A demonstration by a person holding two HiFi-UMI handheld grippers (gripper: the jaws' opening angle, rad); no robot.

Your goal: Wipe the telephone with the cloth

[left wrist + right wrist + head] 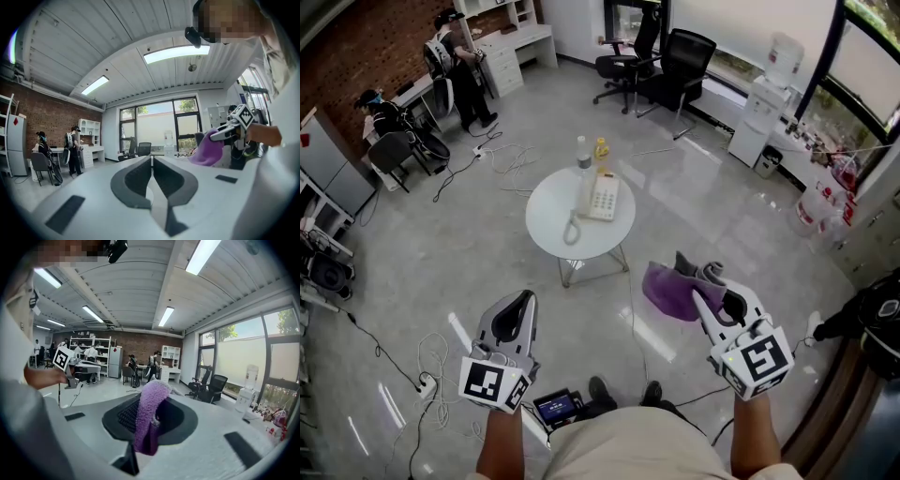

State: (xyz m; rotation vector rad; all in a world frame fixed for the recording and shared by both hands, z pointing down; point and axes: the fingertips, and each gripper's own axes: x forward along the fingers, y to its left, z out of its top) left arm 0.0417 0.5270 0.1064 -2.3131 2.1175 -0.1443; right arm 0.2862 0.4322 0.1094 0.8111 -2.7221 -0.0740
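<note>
A white telephone (602,198) with a coiled cord lies on a small round white table (553,225) well ahead of me. My right gripper (705,286) is shut on a purple cloth (670,289), which hangs from its jaws above the floor, short of the table; the same cloth (149,418) drapes over the jaws in the right gripper view. My left gripper (523,300) is shut with nothing in it and is held level at the lower left. From the left gripper view the cloth (206,151) and the right gripper (228,129) show off to the right.
A clear bottle (584,153) and a small yellow bottle (602,147) stand at the table's far edge. Cables (427,361) trail over the grey floor on the left. Office chairs (670,64) and a water dispenser (761,112) stand beyond; people work at desks (455,61) far left.
</note>
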